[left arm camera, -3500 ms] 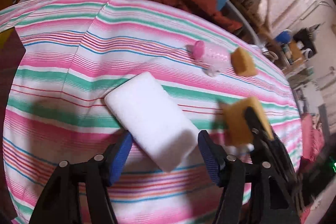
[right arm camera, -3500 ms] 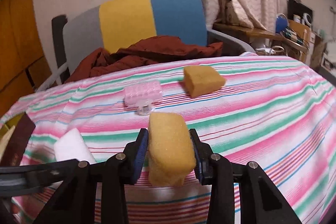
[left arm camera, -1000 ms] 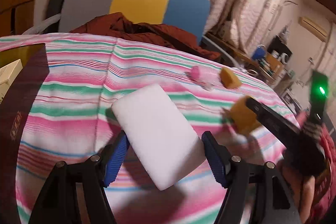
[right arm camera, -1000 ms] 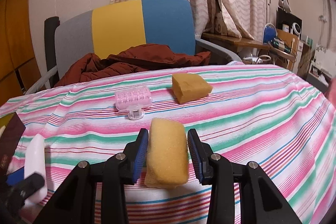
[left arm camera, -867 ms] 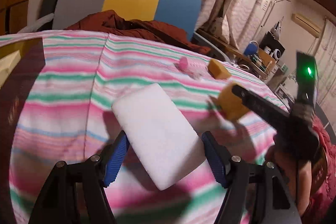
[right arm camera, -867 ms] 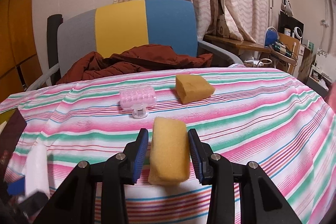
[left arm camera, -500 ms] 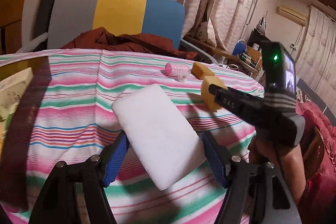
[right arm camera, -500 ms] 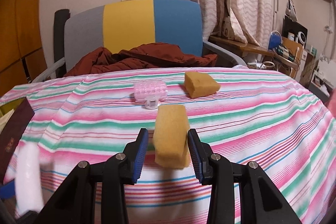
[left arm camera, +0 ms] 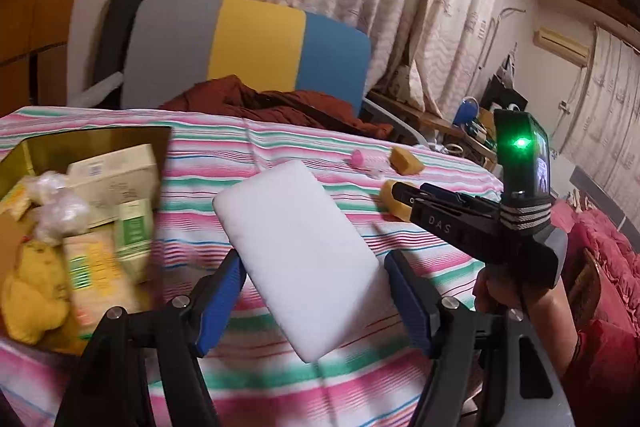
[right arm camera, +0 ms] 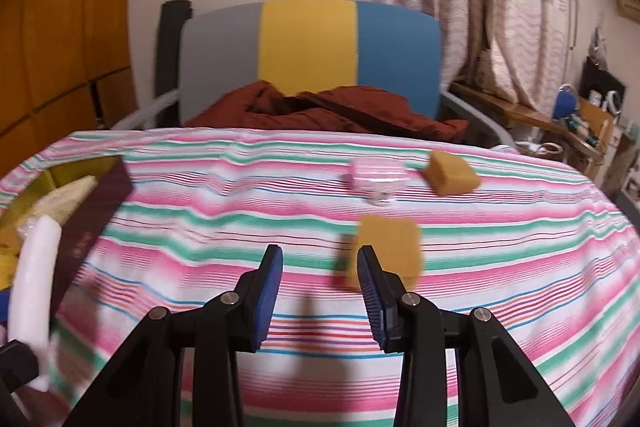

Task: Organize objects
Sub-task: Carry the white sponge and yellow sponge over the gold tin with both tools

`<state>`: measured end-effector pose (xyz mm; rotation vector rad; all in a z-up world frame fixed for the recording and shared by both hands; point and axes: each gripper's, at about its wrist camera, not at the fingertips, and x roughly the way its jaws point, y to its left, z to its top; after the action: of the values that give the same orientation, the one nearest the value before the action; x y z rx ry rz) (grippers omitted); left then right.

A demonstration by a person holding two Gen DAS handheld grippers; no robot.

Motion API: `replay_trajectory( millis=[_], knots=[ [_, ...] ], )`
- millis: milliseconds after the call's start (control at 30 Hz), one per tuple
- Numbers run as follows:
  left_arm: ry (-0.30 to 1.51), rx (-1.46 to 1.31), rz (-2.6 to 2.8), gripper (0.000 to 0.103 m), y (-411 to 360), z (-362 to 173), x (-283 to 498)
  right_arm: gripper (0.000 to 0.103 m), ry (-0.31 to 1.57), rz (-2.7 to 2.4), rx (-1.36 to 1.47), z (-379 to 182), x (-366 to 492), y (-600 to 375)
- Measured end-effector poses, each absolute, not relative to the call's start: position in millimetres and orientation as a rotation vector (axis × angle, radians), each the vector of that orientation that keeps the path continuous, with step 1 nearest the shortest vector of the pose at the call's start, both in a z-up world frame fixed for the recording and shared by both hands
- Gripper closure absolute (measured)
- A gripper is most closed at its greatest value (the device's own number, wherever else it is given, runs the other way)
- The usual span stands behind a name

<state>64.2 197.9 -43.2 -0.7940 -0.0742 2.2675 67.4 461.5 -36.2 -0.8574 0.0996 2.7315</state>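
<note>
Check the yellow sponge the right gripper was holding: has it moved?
Yes. The yellow sponge is out of the right gripper, whose jaws stand empty; against its fingers it has shifted right and away, partly behind the right one.

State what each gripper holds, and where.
Left gripper: white rectangular foam block, pinched across its long edges, lower half. Right gripper: nothing; the yellow sponge block is outside its pads.
</note>
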Motion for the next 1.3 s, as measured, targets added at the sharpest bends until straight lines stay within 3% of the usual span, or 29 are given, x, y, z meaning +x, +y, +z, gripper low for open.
replay_trajectory(
  millis=[733, 1033, 1067, 1100, 1167, 1300],
  knots=[
    [-0.169, -0.787, 2.524, 0.03, 61, -32, 12, 0.063, 0.173, 3.129, -0.961, 5, 13, 293],
    [-0.249, -0.84, 2.584, 0.03, 27, -31, -29, 0.062, 0.264, 3.144, -1.004, 15, -28, 272],
    [-0.258, -0.834, 2.579, 0.03, 26, -31, -30, 0.053, 0.266, 3.111, -0.98, 16, -26, 281],
    [-0.255, -0.829, 2.58, 0.03, 26, -30, -29, 0.036, 0.272, 3.081, -0.964, 15, -23, 292],
    [-0.244, -0.825, 2.57, 0.03, 28, -32, -26, 0.021, 0.276, 2.965, -0.911, 10, -13, 327],
    [-0.261, -0.813, 2.541, 0.03, 38, -33, -17, 0.021, 0.279, 2.724, -0.918, -7, 2, 408]
  ],
)
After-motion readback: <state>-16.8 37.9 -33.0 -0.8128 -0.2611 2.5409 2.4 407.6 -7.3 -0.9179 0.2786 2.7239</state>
